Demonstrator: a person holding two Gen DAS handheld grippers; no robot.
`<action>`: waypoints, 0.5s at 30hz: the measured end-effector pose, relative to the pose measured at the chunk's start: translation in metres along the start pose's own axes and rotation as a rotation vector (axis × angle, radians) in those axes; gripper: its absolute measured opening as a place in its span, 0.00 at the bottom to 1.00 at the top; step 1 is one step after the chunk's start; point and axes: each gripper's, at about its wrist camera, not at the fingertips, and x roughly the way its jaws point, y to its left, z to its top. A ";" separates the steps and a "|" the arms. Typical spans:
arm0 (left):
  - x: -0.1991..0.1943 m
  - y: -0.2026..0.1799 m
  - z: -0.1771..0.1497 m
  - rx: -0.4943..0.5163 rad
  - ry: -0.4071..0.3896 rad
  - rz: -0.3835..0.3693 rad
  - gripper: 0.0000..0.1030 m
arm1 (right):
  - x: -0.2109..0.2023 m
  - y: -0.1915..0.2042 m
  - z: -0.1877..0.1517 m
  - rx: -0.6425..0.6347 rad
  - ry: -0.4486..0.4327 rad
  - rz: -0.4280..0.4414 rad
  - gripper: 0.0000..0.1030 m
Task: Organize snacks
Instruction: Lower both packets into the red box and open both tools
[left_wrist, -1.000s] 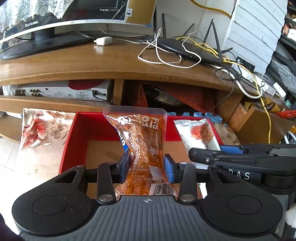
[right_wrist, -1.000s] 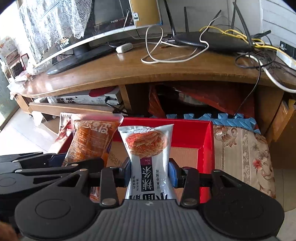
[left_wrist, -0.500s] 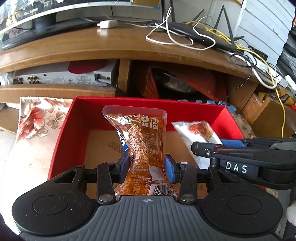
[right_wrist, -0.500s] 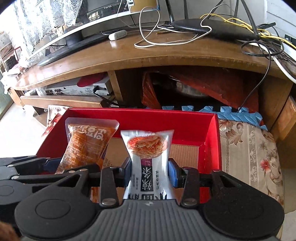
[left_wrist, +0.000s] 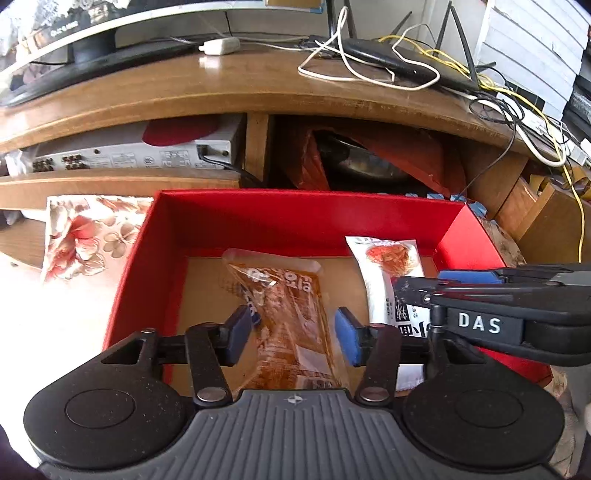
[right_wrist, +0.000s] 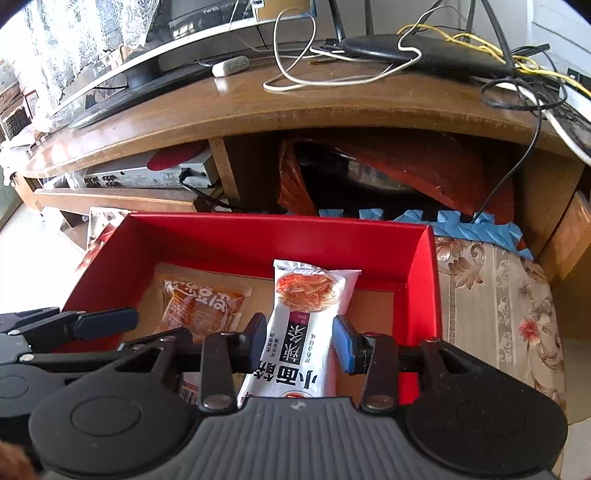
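The orange snack packet (left_wrist: 291, 314) lies flat on the floor of the red box (left_wrist: 306, 218), released between the left gripper (left_wrist: 291, 332), whose jaws have just been opening. The right gripper (right_wrist: 300, 341) clamps the white noodle packet (right_wrist: 303, 325) over the box, apparently awaiting release beside it; both packets' near ends are hidden behind the gripper bodies
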 end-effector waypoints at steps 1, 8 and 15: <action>-0.002 0.000 0.000 0.006 -0.008 0.007 0.62 | -0.002 0.001 0.000 -0.001 -0.003 -0.003 0.39; -0.020 -0.003 0.000 0.023 -0.044 0.038 0.70 | -0.023 0.004 0.000 0.008 -0.028 -0.013 0.39; -0.047 -0.012 -0.007 0.071 -0.098 0.091 0.81 | -0.050 0.007 -0.010 0.014 -0.050 -0.018 0.39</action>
